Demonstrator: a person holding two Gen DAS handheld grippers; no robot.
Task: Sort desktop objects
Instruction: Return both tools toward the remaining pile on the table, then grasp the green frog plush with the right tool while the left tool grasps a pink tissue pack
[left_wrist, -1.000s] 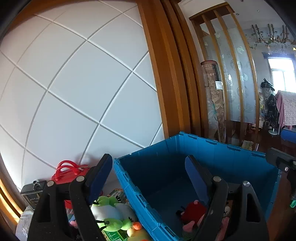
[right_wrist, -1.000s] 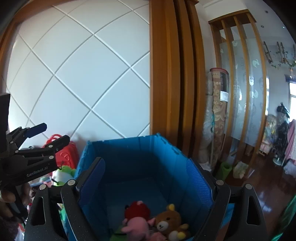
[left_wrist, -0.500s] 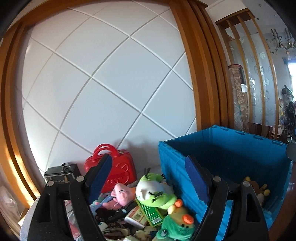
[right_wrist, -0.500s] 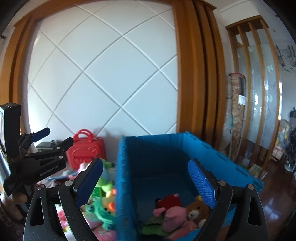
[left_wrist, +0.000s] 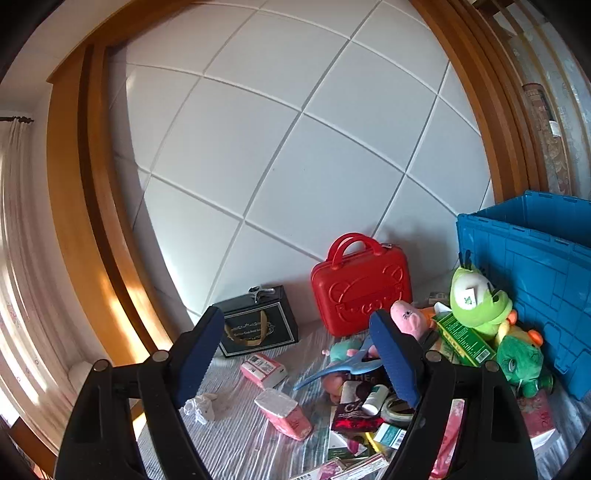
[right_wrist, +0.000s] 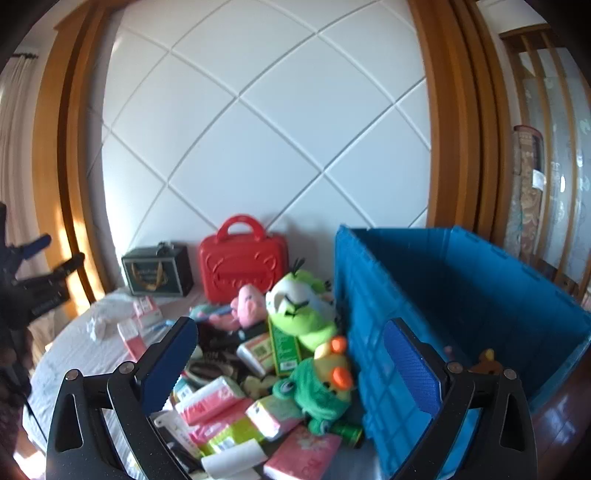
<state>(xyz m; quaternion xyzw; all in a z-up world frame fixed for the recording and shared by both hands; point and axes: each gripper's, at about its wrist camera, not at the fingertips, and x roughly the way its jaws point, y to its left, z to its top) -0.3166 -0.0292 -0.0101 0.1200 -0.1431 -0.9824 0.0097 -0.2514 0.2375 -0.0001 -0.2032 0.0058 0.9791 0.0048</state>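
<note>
A heap of toys and packets lies on the cloth-covered table (left_wrist: 236, 439). In it are a green bird plush (left_wrist: 476, 302) (right_wrist: 299, 310), a green frog plush (left_wrist: 521, 362) (right_wrist: 321, 384), a pink plush (left_wrist: 410, 321) (right_wrist: 247, 304) and pink tissue packs (left_wrist: 284, 413) (right_wrist: 207, 400). The blue crate (left_wrist: 535, 280) (right_wrist: 443, 314) stands right of the heap, with a brown bear (right_wrist: 487, 360) inside. My left gripper (left_wrist: 295, 350) hovers open and empty over the table's left part. My right gripper (right_wrist: 291, 354) hangs over the heap beside the crate wall, jaws opening, nothing between them.
A red toy suitcase (left_wrist: 360, 288) (right_wrist: 242, 266) and a black gift box (left_wrist: 258, 325) (right_wrist: 157, 273) stand against the white panelled wall. A crumpled white tissue (left_wrist: 201, 406) lies at the left. The left gripper (right_wrist: 61, 249) shows at the right view's left edge.
Both views have swung left and dipped, from inside the blue crate to the heap on the table. The crate now sits at the right. The right jaws have widened.
</note>
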